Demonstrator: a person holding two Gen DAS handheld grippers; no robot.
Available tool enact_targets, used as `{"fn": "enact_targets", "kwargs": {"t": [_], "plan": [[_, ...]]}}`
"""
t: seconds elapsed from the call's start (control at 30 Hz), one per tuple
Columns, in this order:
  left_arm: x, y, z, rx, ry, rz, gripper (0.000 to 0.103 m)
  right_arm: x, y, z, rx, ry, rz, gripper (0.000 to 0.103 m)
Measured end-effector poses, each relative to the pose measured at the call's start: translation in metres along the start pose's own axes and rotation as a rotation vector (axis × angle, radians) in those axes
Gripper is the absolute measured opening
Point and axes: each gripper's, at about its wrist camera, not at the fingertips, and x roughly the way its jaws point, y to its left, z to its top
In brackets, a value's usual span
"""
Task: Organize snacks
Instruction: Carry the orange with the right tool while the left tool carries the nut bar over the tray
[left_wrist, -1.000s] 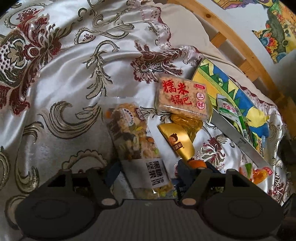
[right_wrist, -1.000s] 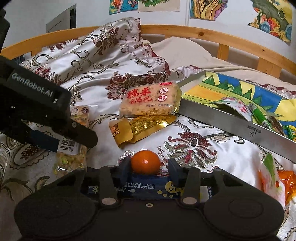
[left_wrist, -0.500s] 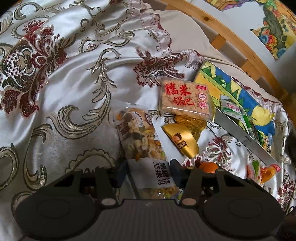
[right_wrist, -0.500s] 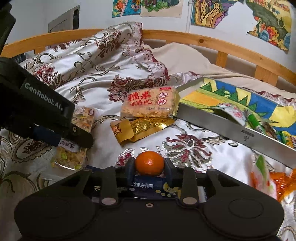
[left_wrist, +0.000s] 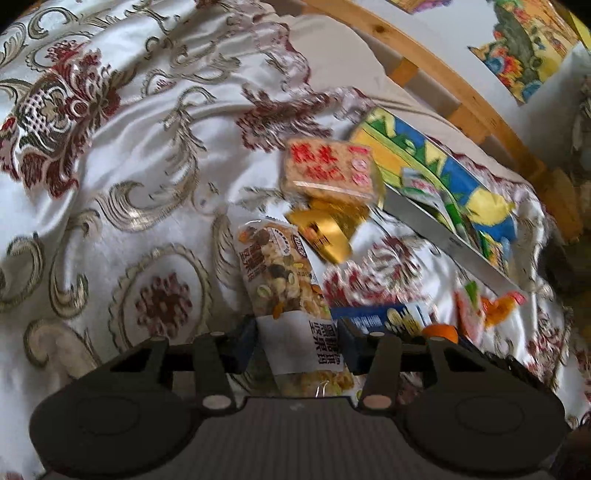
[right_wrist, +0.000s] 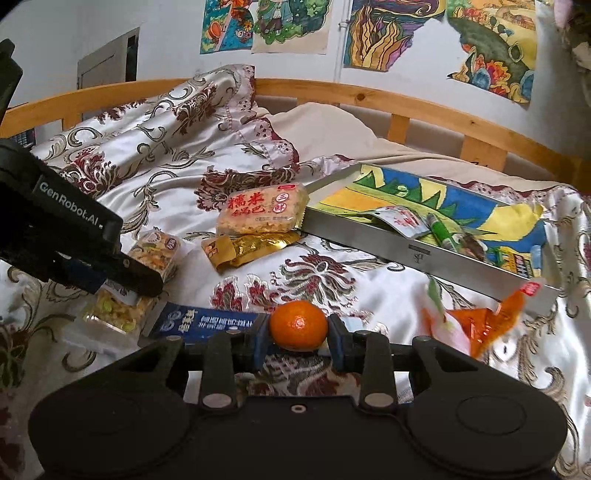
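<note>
Right hand-held gripper (right_wrist: 298, 341): pinching mandarin (right_wrist: 298, 325), near side of metal tray (right_wrist: 424, 254). Left hand-held gripper (left_wrist: 297, 345): apparently clamped on nut-mix packet (left_wrist: 284, 291), view blurred. Rice-cracker packet (right_wrist: 260, 214) touching tray's left end, on bed.

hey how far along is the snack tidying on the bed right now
Partly done. A few small packets already lie in the metal tray. In hand: the right gripper is shut on the orange, and the left gripper is closed on the nut mix bag. Still loose on the quilt: the rice cracker pack, gold packet, blue packet and orange wrapper.
</note>
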Motion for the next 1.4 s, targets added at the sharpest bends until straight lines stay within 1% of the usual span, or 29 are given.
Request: {"fn": "enact_targets", "kwargs": {"t": [0.13, 0.23, 0.4, 0.53, 0.67, 0.73, 0.83, 0.93, 1.03, 1.2, 1.4], "plan": [[-0.001, -0.005, -0.01, 0.004, 0.027, -0.031, 0.051, -0.008, -0.002, -0.003, 0.023, -0.009, -0.005, 0.035], [-0.001, -0.006, -0.011, -0.007, 0.029, -0.063, 0.051, -0.014, -0.003, -0.006, 0.036, -0.021, -0.012, 0.035], [-0.007, -0.014, -0.011, 0.028, -0.025, -0.107, 0.051, -0.016, -0.006, -0.009, 0.028, -0.034, -0.037, 0.035], [-0.007, -0.019, -0.011, 0.037, -0.055, -0.137, 0.051, -0.018, -0.012, -0.008, 0.052, -0.049, -0.045, 0.035], [-0.007, -0.026, -0.006, 0.054, -0.092, -0.149, 0.051, -0.02, -0.02, -0.006, 0.068, -0.074, -0.064, 0.035], [-0.007, -0.036, 0.003, 0.062, -0.118, -0.148, 0.051, -0.022, -0.025, -0.004, 0.079, -0.094, -0.076, 0.035], [-0.011, -0.058, 0.023, 0.106, -0.177, -0.194, 0.051, -0.027, -0.037, 0.002, 0.101, -0.13, -0.102, 0.035], [-0.009, -0.081, 0.041, 0.136, -0.209, -0.222, 0.051, -0.033, -0.052, 0.009, 0.12, -0.172, -0.138, 0.035], [0.0, -0.106, 0.058, 0.155, -0.214, -0.254, 0.051, -0.034, -0.071, 0.019, 0.139, -0.212, -0.172, 0.035], [0.025, -0.14, 0.084, 0.189, -0.217, -0.268, 0.051, -0.026, -0.107, 0.038, 0.142, -0.276, -0.239, 0.035], [0.066, -0.177, 0.113, 0.198, -0.2, -0.279, 0.051, -0.001, -0.155, 0.05, 0.194, -0.291, -0.284, 0.035]]}}
